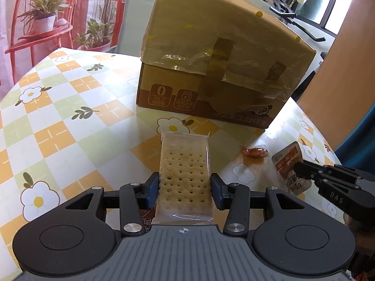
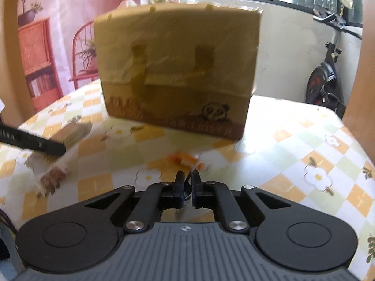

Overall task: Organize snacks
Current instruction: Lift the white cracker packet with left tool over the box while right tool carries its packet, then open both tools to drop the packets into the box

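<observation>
Left gripper [image 1: 185, 188]: blue-padded jaws closed against both long edges of a clear-wrapped, perforated pale cracker pack [image 1: 184, 175], which juts forward between them toward the taped brown cardboard box [image 1: 225, 53]. Judged light, stiff, brittle; the film looks slippery, so an edge grip with gentle pressure suits.

Right gripper [image 2: 186, 182]: jaws nearly together on a thin wrapper edge, seemingly the white-and-orange snack sachet [image 1: 289, 164]; that view is blurred. A small orange wrapped candy [image 2: 186, 159] lies just ahead of those jaws.
</observation>
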A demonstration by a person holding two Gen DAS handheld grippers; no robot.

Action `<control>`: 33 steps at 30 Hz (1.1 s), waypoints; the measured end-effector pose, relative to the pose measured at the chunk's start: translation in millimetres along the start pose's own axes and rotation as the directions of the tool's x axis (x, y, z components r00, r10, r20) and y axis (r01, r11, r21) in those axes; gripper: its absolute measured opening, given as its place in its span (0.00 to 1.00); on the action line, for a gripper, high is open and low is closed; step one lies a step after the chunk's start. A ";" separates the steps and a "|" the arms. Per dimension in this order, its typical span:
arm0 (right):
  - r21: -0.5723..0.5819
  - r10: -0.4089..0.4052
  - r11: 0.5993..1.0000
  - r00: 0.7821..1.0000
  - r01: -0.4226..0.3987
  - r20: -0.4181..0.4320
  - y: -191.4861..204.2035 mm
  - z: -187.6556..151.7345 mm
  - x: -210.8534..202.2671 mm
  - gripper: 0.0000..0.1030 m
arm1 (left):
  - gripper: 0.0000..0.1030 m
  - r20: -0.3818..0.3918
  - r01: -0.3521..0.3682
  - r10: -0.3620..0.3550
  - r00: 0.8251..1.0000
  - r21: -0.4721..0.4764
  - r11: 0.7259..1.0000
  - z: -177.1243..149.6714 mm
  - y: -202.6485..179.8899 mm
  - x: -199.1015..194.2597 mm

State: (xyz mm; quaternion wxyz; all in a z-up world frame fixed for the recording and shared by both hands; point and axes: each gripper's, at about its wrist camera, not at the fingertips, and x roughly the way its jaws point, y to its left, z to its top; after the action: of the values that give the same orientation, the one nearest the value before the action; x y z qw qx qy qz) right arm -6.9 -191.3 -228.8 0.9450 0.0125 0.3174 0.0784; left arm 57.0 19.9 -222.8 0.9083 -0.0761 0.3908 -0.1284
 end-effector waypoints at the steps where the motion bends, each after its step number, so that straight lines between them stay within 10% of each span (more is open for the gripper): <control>1: 0.001 0.004 1.000 1.000 -0.004 0.004 -1.0 2.0 -1.4 0.06 | 0.47 0.000 0.001 -0.001 1.000 0.000 1.000 0.0 0.7 -0.8; 17: 0.019 0.012 1.000 0.985 -0.015 0.173 -12.9 52.6 -38.8 0.06 | 0.47 0.123 0.055 -0.065 0.990 0.081 0.995 52.0 -11.3 -33.7; 33: -0.051 0.076 0.997 0.886 -0.059 0.458 -21.9 192.3 -41.9 0.06 | 0.47 0.333 0.111 -0.150 0.931 0.133 0.985 196.1 -48.6 -49.7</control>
State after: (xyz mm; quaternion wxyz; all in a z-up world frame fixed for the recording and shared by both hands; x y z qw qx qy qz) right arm 79.0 -214.4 -51.9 0.9900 0.0249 0.0827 0.1115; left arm 158.7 -4.6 -43.0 0.9545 -0.0722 0.2136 -0.1950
